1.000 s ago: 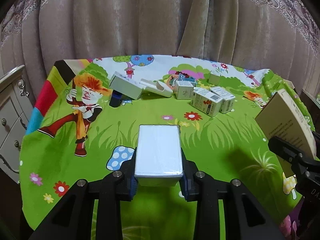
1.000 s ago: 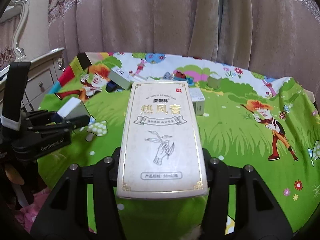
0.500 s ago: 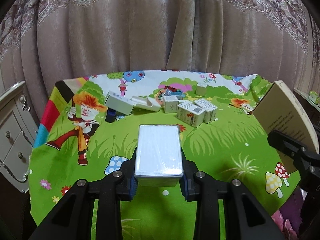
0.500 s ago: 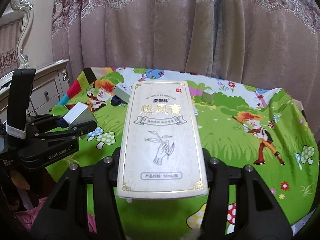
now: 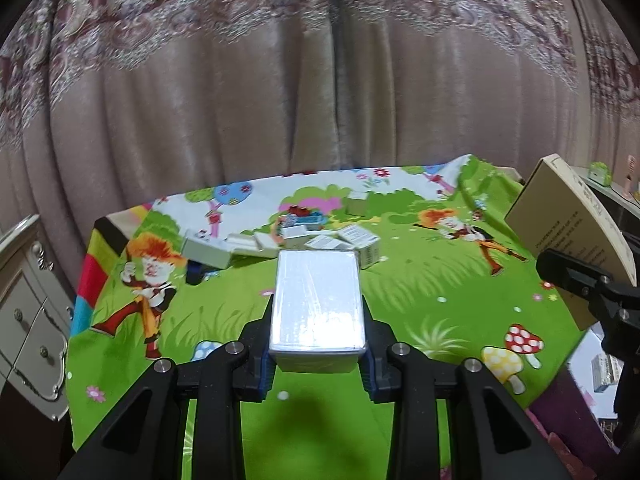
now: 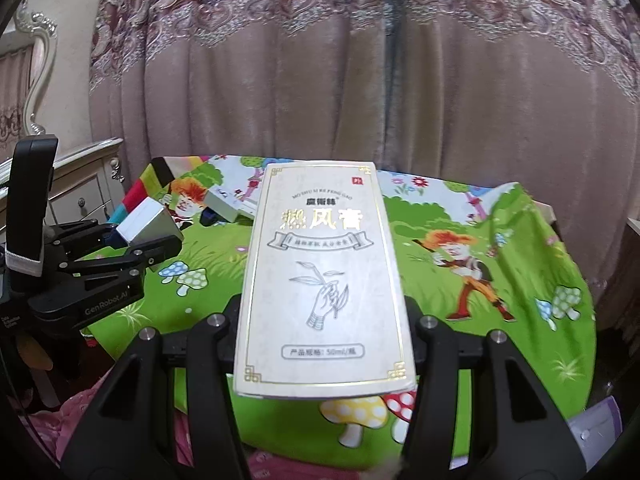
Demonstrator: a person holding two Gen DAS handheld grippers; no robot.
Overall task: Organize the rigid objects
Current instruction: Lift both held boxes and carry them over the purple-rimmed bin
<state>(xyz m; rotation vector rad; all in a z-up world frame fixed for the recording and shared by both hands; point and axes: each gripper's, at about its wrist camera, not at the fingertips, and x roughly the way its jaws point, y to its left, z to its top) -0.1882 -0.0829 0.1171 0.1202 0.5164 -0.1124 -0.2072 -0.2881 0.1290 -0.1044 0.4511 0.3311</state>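
We've got L claw clamped on white box, R claw gripping cream carton, both mid-frame above worktop.

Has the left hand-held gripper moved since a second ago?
Yes. The left hand-held gripper, shut on the white box, has risen and pulled back: the tablecloth looks smaller and the curtain fills more view.

surface: you work over a table draped in a bright green cartoon cloth.
far middle: you see a loose cluster of small white boxes lying on the cloth.
far left: a longer grey-white box lies just beside that cluster, with a dark small thing at its near end; you cannot tell what it is.
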